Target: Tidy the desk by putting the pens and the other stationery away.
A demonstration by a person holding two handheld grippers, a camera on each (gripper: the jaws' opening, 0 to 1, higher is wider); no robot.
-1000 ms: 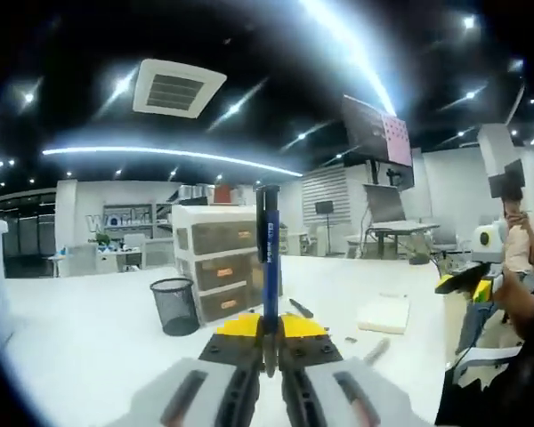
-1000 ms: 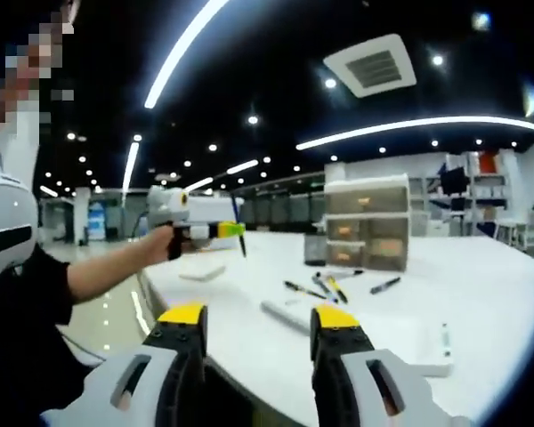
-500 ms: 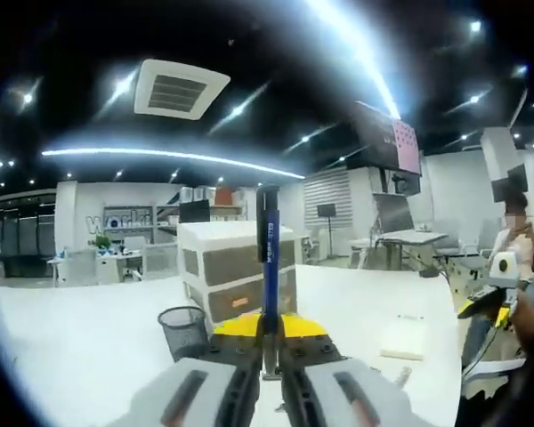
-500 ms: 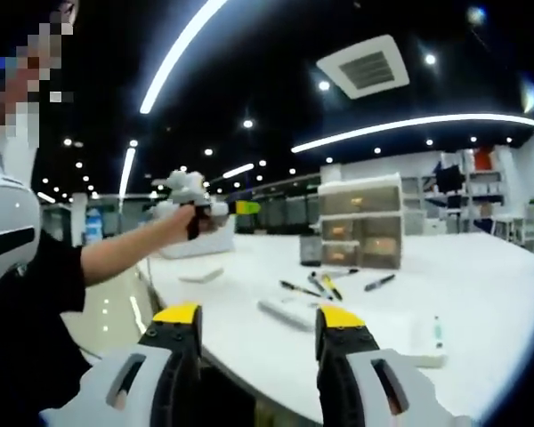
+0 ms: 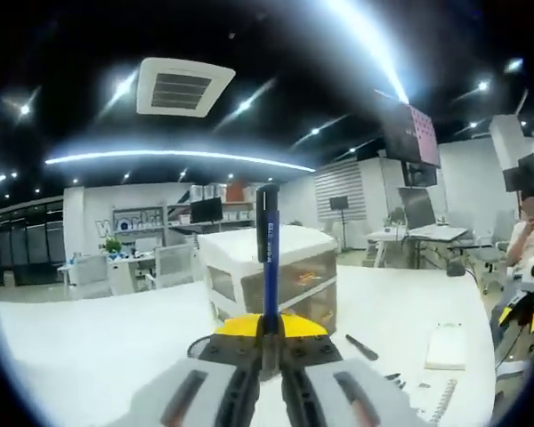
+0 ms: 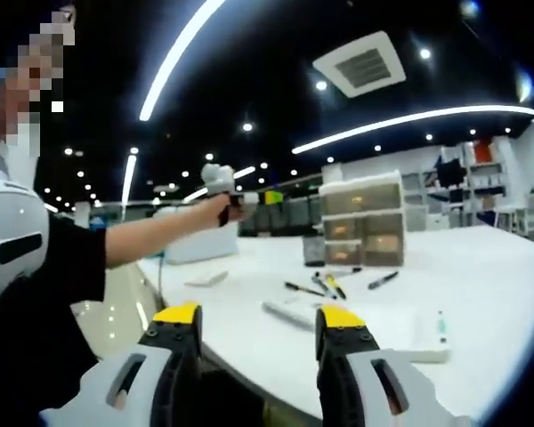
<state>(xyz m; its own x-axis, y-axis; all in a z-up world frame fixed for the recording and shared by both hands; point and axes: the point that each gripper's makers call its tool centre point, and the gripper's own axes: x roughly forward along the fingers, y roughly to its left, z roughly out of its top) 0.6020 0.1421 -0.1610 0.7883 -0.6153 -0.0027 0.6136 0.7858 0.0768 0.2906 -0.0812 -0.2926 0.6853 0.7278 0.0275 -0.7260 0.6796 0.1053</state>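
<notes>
The left hand-held gripper [image 5: 265, 360] is clamped low on a blue pen [image 5: 269, 267], upright before the drawer unit [image 5: 276, 277] on the surface [image 5: 89, 365]. Light, stiff and slick, it could pivot. The right hand-held gripper [image 6: 260, 331] gapes wide, holding nothing, while loose pens [image 6: 325, 286] lie mid-surface.

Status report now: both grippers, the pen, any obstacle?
Left gripper shut on blue pen. Right gripper open, empty. Drawer unit directly ahead of the pen.

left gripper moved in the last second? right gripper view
Yes. The left gripper, held out in the person's hand, has shifted right toward the drawer unit and the mesh pen cup on the desk.
</notes>
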